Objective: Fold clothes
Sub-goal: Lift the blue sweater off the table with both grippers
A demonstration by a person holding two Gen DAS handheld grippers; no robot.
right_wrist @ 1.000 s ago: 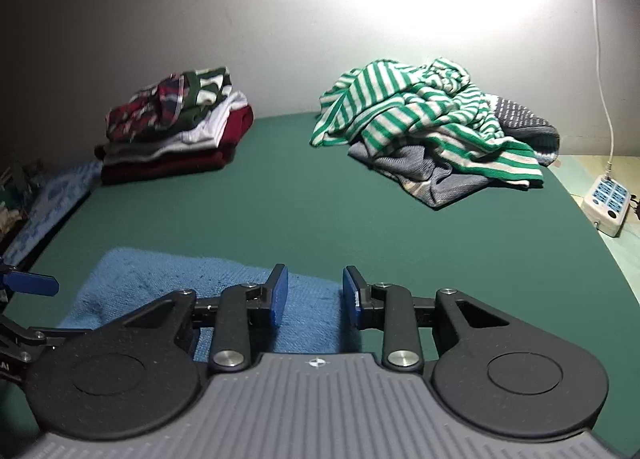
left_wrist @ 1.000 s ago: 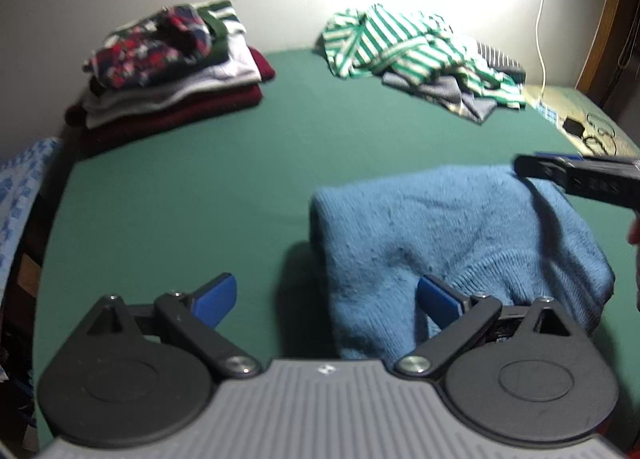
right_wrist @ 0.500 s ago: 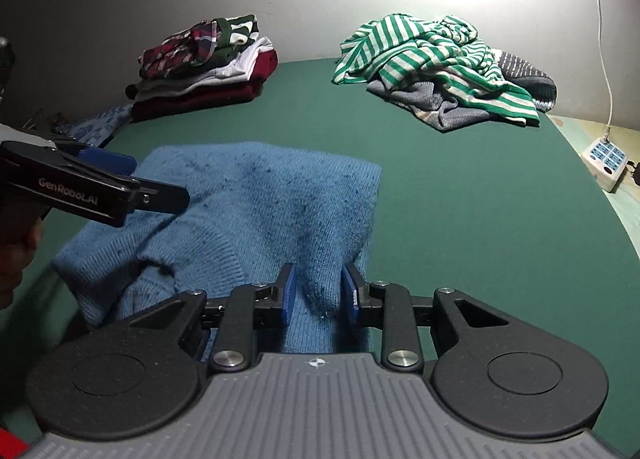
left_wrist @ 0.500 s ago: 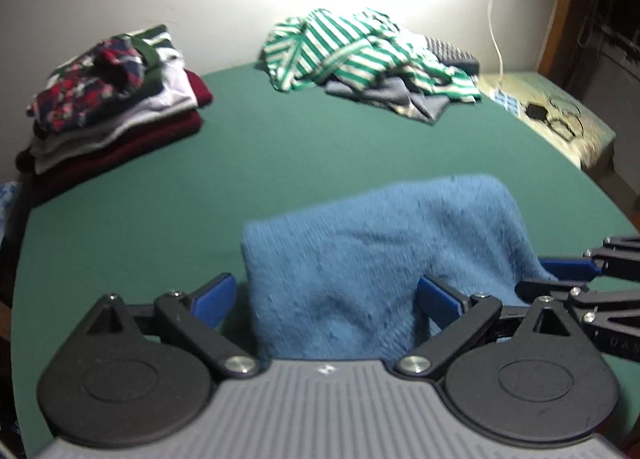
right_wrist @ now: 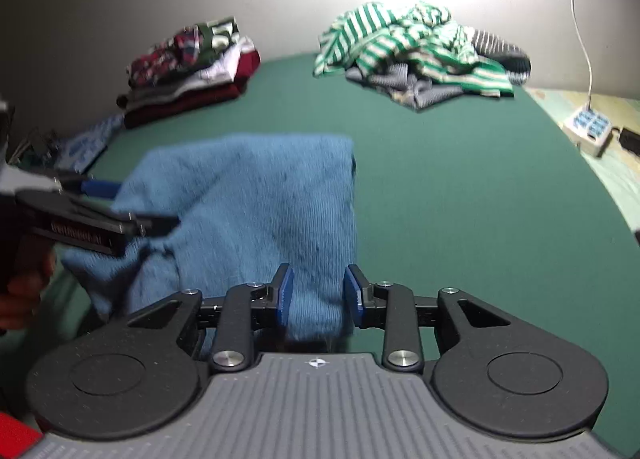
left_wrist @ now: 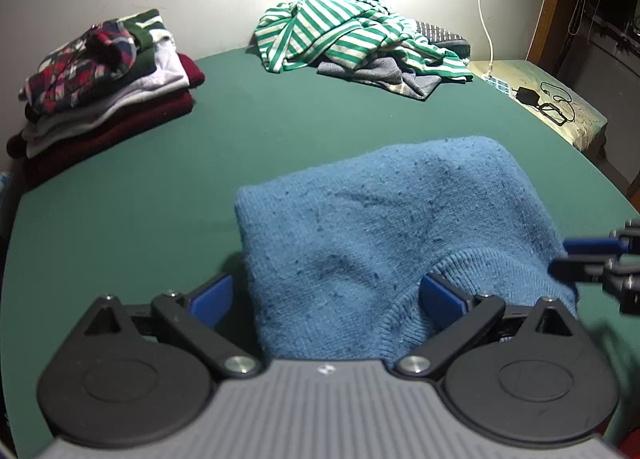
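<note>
Blue knitted sweater [left_wrist: 400, 227] lies doubled over on the green table [left_wrist: 160, 179].
We find left tongs [left_wrist: 326, 293] wide apart and right tongs [right_wrist: 318, 295] part-open astride it; folded stack [left_wrist: 100, 83] ready, striped heap [left_wrist: 360, 31] outstanding.

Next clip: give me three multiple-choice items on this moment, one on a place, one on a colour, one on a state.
1. Where is the folded stack of clothes?
A. far left by the wall
B. far right
C. between the fingers

2. What colour is the sweater being handled?
A. red
B. blue
C. striped green

3. How is the left gripper?
A. shut on the sweater
B. out of view
C. open wide

Key: A, it sits at the table's far left; B, blue knit; C, the pads stand far apart.
</note>
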